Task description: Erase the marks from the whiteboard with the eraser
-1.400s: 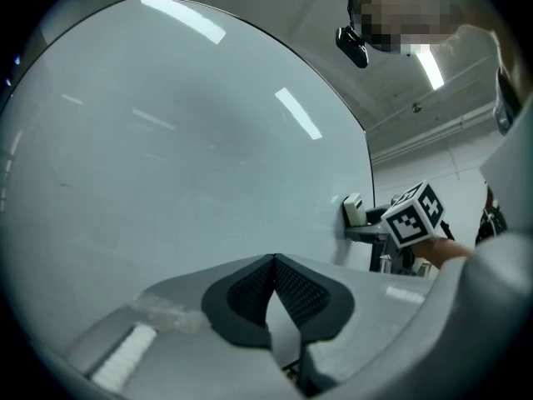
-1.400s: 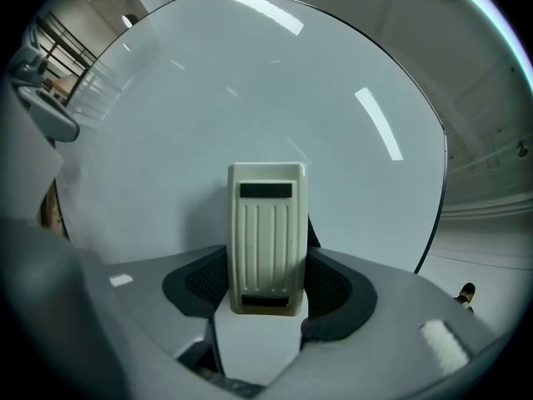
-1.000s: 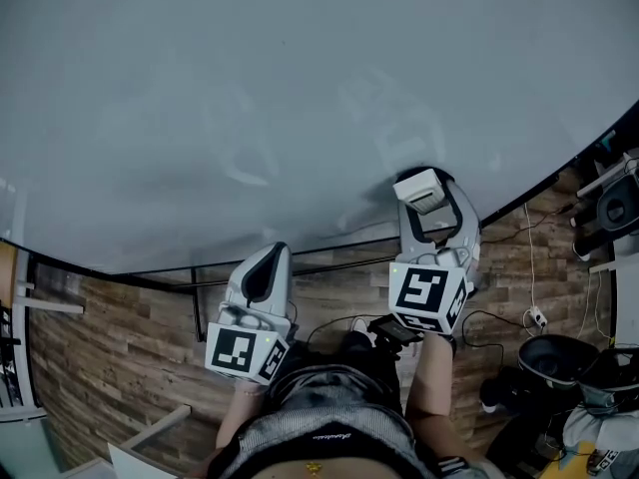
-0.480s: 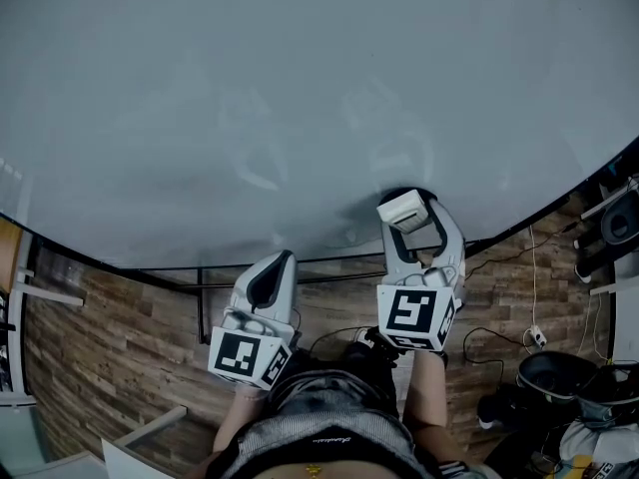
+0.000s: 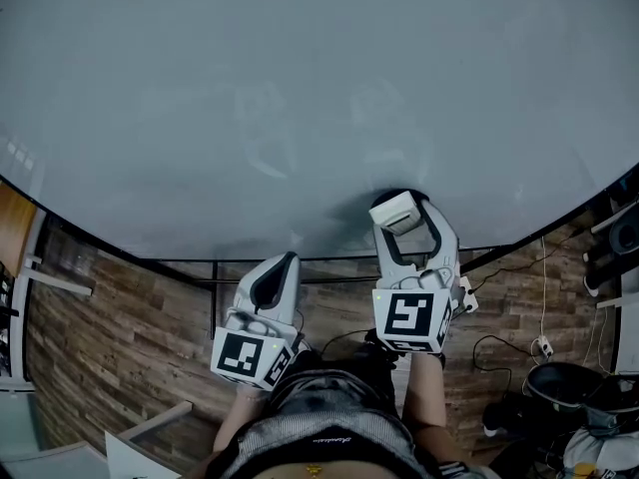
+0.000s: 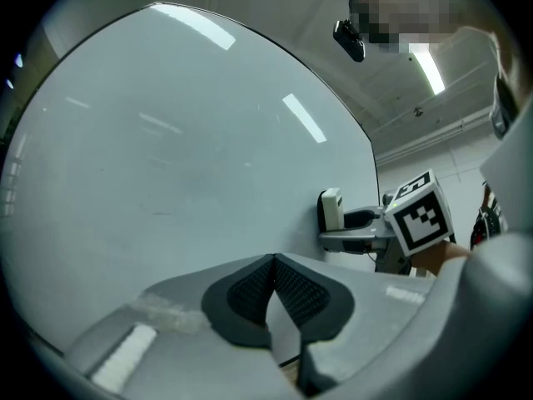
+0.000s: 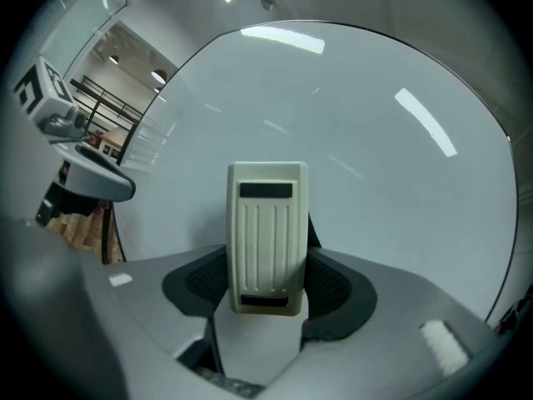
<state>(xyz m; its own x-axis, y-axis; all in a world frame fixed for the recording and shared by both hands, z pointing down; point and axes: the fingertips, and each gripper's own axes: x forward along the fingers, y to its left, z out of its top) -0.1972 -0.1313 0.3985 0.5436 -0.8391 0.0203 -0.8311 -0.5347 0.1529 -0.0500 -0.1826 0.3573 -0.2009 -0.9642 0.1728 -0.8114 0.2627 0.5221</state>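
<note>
The whiteboard point(image 5: 300, 78) fills the upper part of the head view, with faint smudged traces point(image 5: 265, 158) near its lower middle. My right gripper point(image 5: 399, 213) is shut on a cream ribbed eraser point(image 7: 266, 236), which is pressed against the board near its bottom edge point(image 5: 395, 211). The left gripper point(image 5: 272, 277) hangs below the board's edge, jaws shut together with nothing between them point(image 6: 273, 294). From the left gripper view, the eraser point(image 6: 331, 209) shows flat against the whiteboard point(image 6: 166, 165), held by the right gripper point(image 6: 354, 227).
Below the board's dark frame point(image 5: 190, 265) lies a wood-plank floor point(image 5: 110, 347). Cables and a power strip point(image 5: 544, 347) trail at the right, with dark equipment point(image 5: 559, 387) beside them. White furniture edges point(image 5: 60, 282) stand at the left.
The right gripper has slid the eraser leftward along the board's lower edge. The left gripper stays low and has hardly moved.
</note>
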